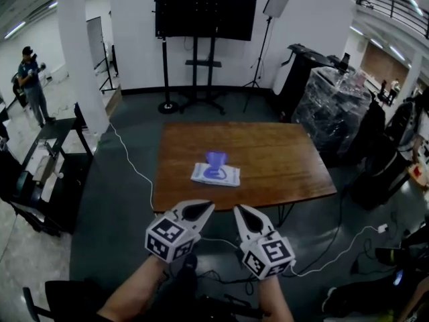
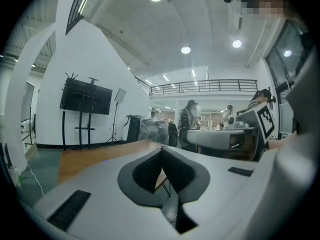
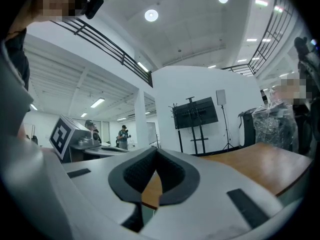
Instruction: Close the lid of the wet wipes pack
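A white wet wipes pack [image 1: 214,174] lies flat near the middle of the brown wooden table [image 1: 281,159], its blue lid [image 1: 216,159] standing open and upright. Both grippers hang side by side below the table's near edge, well short of the pack. My left gripper [image 1: 204,209] is shut with nothing between its jaws, and so is my right gripper [image 1: 239,212]. In the left gripper view the closed jaws [image 2: 162,151] point over the table edge; the right gripper view shows closed jaws [image 3: 156,153] and tabletop beyond. The pack is hidden in both gripper views.
A TV on a stand [image 1: 205,12] and a light stand [image 1: 268,19] are behind the table. Wrapped equipment [image 1: 335,106] stands at the right, a low rack [image 1: 40,166] at the left. Cables [image 1: 335,247] trail on the floor. People stand in the distance.
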The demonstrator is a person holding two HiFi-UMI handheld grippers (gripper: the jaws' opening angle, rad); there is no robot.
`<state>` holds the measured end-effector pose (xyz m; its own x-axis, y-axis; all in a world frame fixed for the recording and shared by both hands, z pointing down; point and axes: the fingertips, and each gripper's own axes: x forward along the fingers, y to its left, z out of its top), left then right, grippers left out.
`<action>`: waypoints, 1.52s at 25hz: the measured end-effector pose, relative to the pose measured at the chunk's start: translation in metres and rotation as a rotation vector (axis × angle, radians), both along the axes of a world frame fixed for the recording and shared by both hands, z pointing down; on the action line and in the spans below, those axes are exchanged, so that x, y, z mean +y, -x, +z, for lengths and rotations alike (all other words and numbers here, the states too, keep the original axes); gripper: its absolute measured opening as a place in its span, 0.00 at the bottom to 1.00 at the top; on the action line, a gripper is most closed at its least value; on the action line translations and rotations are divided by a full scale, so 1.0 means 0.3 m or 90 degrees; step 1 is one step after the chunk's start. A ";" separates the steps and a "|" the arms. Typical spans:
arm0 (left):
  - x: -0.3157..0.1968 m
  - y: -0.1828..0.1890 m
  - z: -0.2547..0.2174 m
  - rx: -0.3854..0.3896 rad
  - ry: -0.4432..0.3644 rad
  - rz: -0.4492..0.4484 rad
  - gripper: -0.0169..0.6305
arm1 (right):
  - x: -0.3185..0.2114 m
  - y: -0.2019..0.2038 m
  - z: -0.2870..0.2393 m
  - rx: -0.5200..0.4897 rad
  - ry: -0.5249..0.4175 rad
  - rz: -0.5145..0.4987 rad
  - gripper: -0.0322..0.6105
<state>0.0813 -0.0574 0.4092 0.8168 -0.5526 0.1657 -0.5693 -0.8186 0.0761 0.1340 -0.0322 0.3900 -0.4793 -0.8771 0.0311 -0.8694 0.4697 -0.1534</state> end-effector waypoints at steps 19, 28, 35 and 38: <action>-0.603 -0.016 0.118 0.003 0.051 0.044 0.03 | -0.582 -0.009 0.103 0.053 0.073 0.043 0.07; -0.741 -0.019 0.201 -0.016 0.075 0.054 0.03 | -0.725 -0.050 0.170 0.051 0.109 0.074 0.07; -0.813 -0.049 0.282 -0.031 0.102 0.021 0.03 | -0.834 -0.117 0.233 0.049 0.139 0.058 0.07; -0.853 -0.071 0.314 -0.040 0.104 -0.005 0.03 | -0.895 -0.150 0.256 0.054 0.150 0.034 0.07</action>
